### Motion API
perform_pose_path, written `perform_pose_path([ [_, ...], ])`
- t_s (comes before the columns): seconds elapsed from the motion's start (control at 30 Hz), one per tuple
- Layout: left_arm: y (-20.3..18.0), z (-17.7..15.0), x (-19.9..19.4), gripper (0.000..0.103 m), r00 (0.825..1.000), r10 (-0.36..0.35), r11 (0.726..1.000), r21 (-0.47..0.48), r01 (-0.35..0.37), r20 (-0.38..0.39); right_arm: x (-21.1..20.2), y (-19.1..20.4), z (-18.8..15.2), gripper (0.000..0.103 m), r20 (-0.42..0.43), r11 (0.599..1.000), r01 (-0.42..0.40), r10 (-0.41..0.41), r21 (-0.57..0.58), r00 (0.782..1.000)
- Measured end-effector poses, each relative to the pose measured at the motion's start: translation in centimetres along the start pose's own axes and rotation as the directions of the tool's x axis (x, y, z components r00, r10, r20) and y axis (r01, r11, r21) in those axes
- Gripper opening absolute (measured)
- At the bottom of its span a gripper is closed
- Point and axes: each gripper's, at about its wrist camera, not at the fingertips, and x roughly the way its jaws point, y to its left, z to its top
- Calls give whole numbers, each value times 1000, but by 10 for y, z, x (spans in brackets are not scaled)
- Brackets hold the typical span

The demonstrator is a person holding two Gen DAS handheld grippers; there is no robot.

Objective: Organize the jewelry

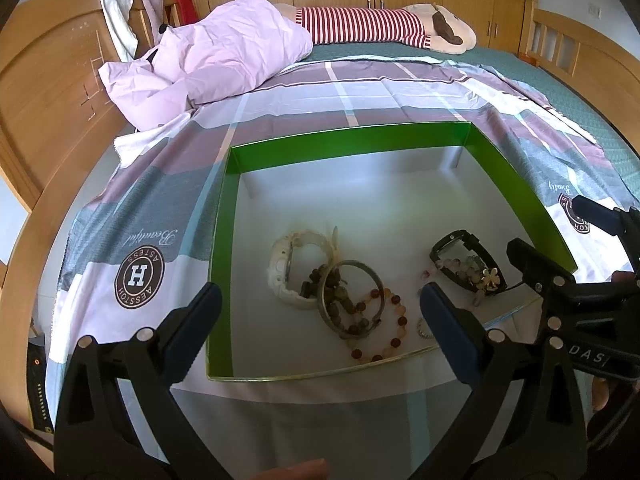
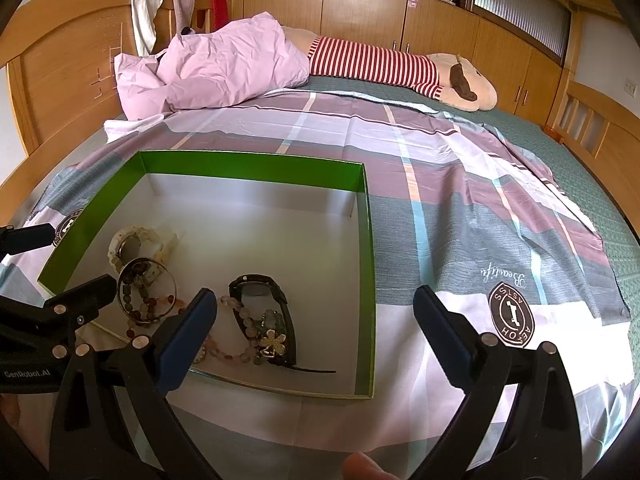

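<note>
While both grippers are hovering low over the near edge of the box (image 1: 280, 148), neither is touching anything. The left gripper (image 1: 318, 322) is standing wide open and empty, one finger outside the box's left wall, the other over the near rim. The right gripper (image 2: 316, 330) is likewise spread wide and empty, one finger over the box interior near the beads, the other out over the bedspread (image 2: 460, 208) to the right of the box.

The box, green-walled with a white floor, is sitting on the bedspread with its top open. All jewelry is lying in its near half:
- white watch (image 1: 298, 268), leftmost, curled on its side
- bangle (image 1: 352, 298), leaning against the white watch, dark beads lying inside it
- amber bead bracelet (image 1: 384, 328), partly overlapping the bangle, nearest the front wall
- black watch (image 2: 264, 312), to the right, apart from the bangle group
- pale bead bracelet (image 2: 244, 328), draped across the black watch, with a gold flower charm (image 2: 274, 342) resting on the strap

The far half of the box floor is showing bare white.

Beyond the box, a pink quilt (image 1: 216, 60) and a plush toy (image 1: 380, 26) in a red-striped shirt are lying at the far side of the bed.
</note>
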Motion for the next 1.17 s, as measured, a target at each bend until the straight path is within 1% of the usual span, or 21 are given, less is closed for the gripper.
perform_pose_path([
  [0.67,0,-3,2,98,1000,0,1000,7,0,-2,0,0,0,97,0,1000,4,-4,1,1000],
  [0.8,-1,-3,1,98,1000,20,1000,20,-21,15,1,0,-1,97,0,1000,6,-6,1,1000],
  [0.97,1,-2,1,98,1000,-1,1000,19,1,4,0,-1,-2,97,0,1000,5,-5,0,1000],
  [1.17,2,-2,2,98,1000,-3,1000,18,3,-5,0,0,-1,97,0,1000,4,-4,0,1000],
])
